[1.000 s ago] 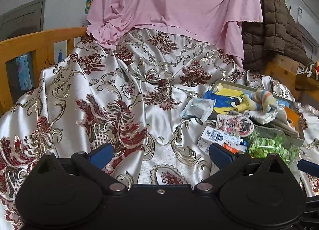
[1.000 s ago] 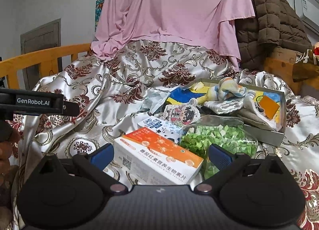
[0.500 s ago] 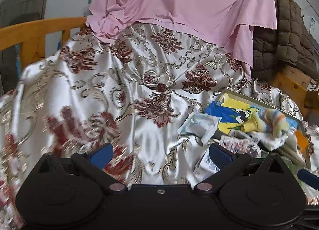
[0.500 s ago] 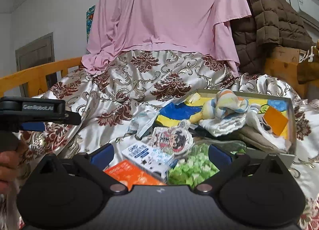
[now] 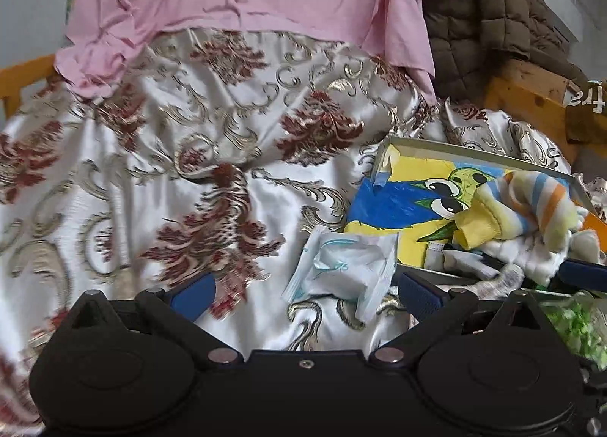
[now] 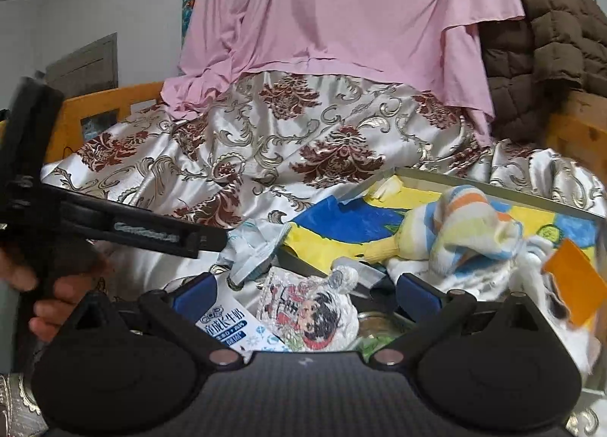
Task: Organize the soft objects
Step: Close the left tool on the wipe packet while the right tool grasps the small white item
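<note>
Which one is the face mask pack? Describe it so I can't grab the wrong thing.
Find the shallow box with the blue and yellow cartoon lining on the patterned bedspread. Just outside its near left corner lies the face mask pack, directly ahead of the left gripper. It is the only crinkled clear wrapper with pale blue ear loops inside.

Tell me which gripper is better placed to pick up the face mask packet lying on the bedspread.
Left. The left gripper is open and the face mask packet lies right between its fingers. The right gripper faces the cartoon pouch instead, with the packet off toward its left finger.
</note>
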